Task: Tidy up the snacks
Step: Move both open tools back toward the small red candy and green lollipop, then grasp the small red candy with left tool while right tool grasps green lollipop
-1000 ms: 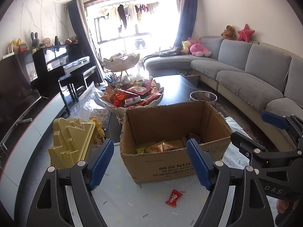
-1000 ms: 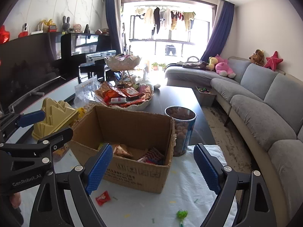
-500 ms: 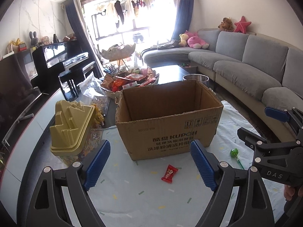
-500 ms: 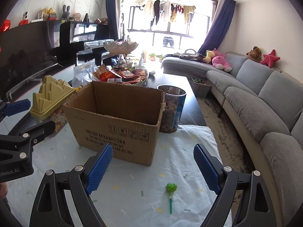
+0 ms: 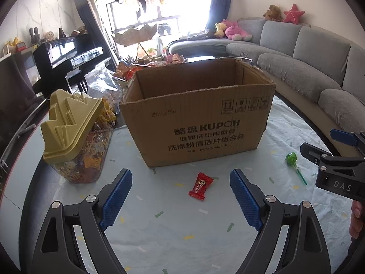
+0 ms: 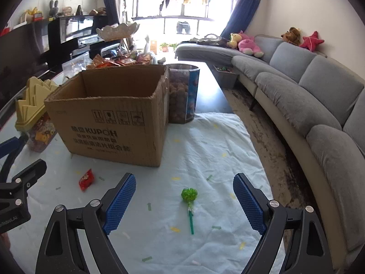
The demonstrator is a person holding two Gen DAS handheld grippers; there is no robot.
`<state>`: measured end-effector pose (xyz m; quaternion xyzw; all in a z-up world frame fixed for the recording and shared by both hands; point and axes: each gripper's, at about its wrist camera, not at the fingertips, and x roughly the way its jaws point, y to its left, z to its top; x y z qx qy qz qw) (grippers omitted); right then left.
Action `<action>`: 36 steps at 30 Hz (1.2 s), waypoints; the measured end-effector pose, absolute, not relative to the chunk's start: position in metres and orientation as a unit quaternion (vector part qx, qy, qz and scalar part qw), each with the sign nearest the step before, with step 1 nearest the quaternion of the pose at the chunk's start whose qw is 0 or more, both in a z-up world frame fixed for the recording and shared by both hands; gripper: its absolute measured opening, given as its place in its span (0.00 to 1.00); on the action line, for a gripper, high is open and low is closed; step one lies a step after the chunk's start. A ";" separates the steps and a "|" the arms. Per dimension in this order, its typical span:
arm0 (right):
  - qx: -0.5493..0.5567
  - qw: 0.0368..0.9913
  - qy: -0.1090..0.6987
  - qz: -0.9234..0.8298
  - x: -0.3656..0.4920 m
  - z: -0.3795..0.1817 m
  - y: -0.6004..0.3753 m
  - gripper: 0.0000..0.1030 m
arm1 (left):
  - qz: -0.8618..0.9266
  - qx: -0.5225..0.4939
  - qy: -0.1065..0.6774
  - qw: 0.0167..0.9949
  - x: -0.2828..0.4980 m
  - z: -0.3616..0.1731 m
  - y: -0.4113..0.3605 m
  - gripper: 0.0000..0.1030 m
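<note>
Snacks lie loose on the pale cloth [image 6: 205, 141] that covers your bench: a red wrapped candy [image 5: 200, 185] sits in front of the cardboard box [image 5: 198, 123], and a green lollipop [image 6: 189, 195] lies to the right of it, stick pointing toward you. Your left gripper [image 5: 181, 196] hangs above the cloth with its jaws spread wide and holding nothing, and the red candy appears between its blue pads [image 5: 116, 197] in the left wrist view. Your right gripper [image 6: 184, 202] is likewise wide open and empty, with the lollipop lying between its pads [image 6: 249, 205] in the right wrist view. The box stands upright with its top open; from these low angles you cannot see what is inside. Just to its left stands a clear jar of sweets under a yellow stepped lid [image 5: 70, 123]. Touching or just beside the box's right rear corner is a tall clear canister [image 6: 182, 93] filled with brown round pieces. Behind the box a heap of packaged snacks [image 6: 118, 60] rises above its rim, and a grey sofa [image 6: 308, 96] curves along the right side of the room.
</note>
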<state>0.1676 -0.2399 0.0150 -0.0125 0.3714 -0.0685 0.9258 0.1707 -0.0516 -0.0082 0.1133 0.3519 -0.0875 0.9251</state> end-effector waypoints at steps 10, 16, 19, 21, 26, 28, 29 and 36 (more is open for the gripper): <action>0.020 0.898 0.431 -0.081 0.185 -0.036 -0.249 0.85 | -0.107 0.109 0.408 0.900 0.192 -0.053 -0.051 0.85; 0.025 0.893 0.441 -0.091 0.191 -0.048 -0.255 0.85 | -0.126 0.102 0.436 0.885 0.206 -0.075 -0.058 0.80; 0.040 0.888 0.448 -0.095 0.197 -0.055 -0.260 0.85 | -0.128 0.097 0.444 0.882 0.214 -0.083 -0.059 0.77; 0.044 0.885 0.452 -0.099 0.200 -0.060 -0.262 0.85 | -0.131 0.088 0.449 0.879 0.220 -0.087 -0.058 0.73; 0.044 0.883 0.457 -0.101 0.206 -0.068 -0.262 0.84 | -0.132 0.067 0.464 0.873 0.234 -0.097 -0.055 0.64; 0.039 0.883 0.457 -0.098 0.209 -0.070 -0.260 0.81 | -0.134 0.060 0.467 0.872 0.240 -0.099 -0.054 0.59; 0.037 0.883 0.458 -0.098 0.210 -0.072 -0.260 0.79 | -0.134 0.060 0.467 0.872 0.241 -0.100 -0.054 0.58; 0.056 0.883 0.457 -0.086 0.214 -0.079 -0.265 0.60 | -0.140 0.063 0.469 0.870 0.248 -0.105 -0.065 0.41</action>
